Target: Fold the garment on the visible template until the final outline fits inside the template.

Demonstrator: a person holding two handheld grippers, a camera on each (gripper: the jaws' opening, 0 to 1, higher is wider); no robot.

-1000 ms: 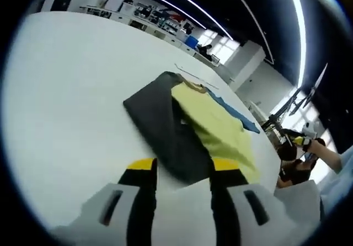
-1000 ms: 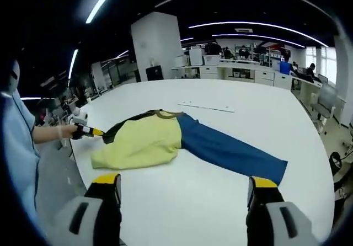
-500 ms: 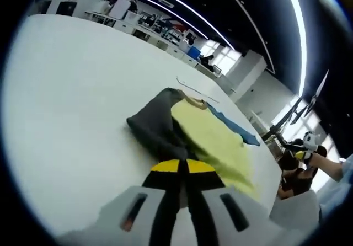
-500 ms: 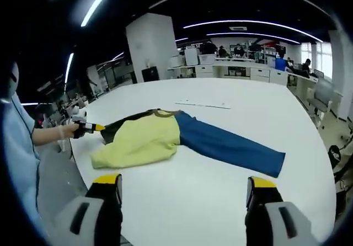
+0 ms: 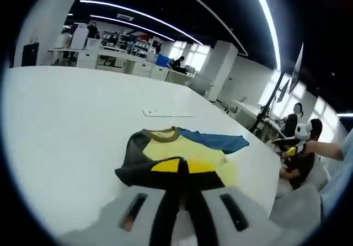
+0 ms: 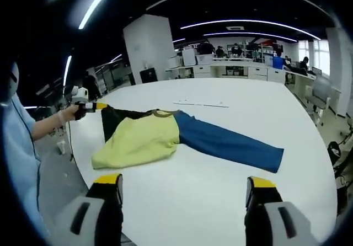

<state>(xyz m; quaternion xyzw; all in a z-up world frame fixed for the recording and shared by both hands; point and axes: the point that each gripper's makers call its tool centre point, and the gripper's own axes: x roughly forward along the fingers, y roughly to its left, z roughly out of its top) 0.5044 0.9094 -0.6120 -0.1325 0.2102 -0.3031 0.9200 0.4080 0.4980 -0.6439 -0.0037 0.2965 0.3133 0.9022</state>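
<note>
- No brand, label or writing can be read on anything.
- The left gripper [image 5: 177,169] has its yellow-tipped jaws clenched on the dark sleeve [image 5: 135,160] of the garment [image 5: 185,152], holding that sleeve raised off the desk [image 5: 66,124].
- In the right gripper view, a person's hand [image 6: 70,112] holds the left gripper out at the desk's edge, arm extended.
- The right gripper [image 6: 182,182] hovers above the desk with jaws released, wide apart, near the garment's yellow body.
- One garment lies on the white desk: yellow body, one blue sleeve [image 6: 229,144] stretched flat, one dark sleeve.
</note>
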